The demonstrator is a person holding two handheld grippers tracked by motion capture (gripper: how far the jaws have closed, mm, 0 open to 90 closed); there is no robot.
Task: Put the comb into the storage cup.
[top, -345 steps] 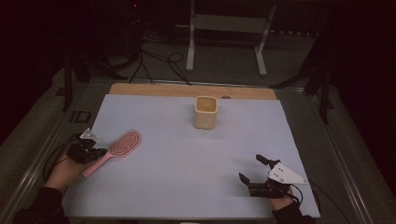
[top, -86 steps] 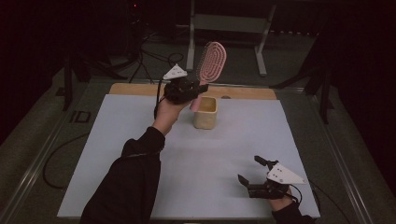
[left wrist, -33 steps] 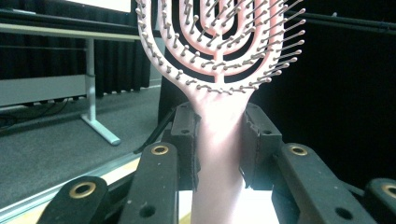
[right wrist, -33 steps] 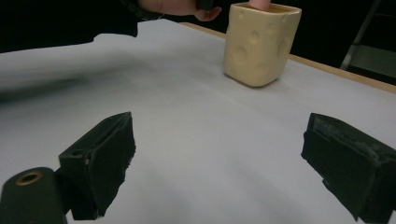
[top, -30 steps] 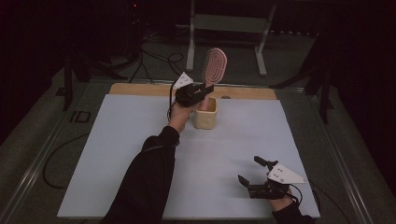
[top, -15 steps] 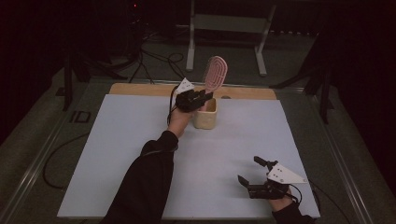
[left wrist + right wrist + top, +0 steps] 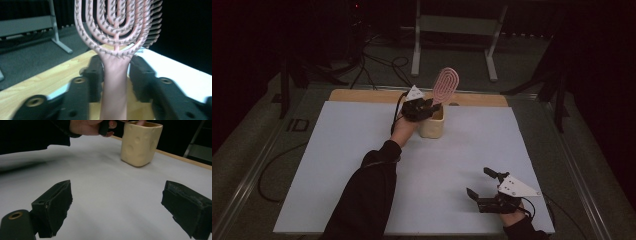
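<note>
Right now my left gripper (image 7: pixel 427 106) pinches the pink plastic hairbrush (image 7: pixel 115 37) by its handle, upright over the cream square ceramic cup (image 7: pixel 432 122). Released tilted, the top-heavy brush could tip that cup. My right gripper (image 7: pixel 486 192) rests spread wide.

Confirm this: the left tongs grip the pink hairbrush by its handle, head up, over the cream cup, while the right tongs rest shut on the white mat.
Not quite: the right tongs rest open, jaws wide apart in the right gripper view. The left tongs do grip the pink hairbrush by its handle, head up, over the cream cup.

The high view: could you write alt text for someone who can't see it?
A person's left gripper holds a pink brush upright, handle down over a cream cup at the far side of a white table. The right gripper rests open near the front edge.
</note>
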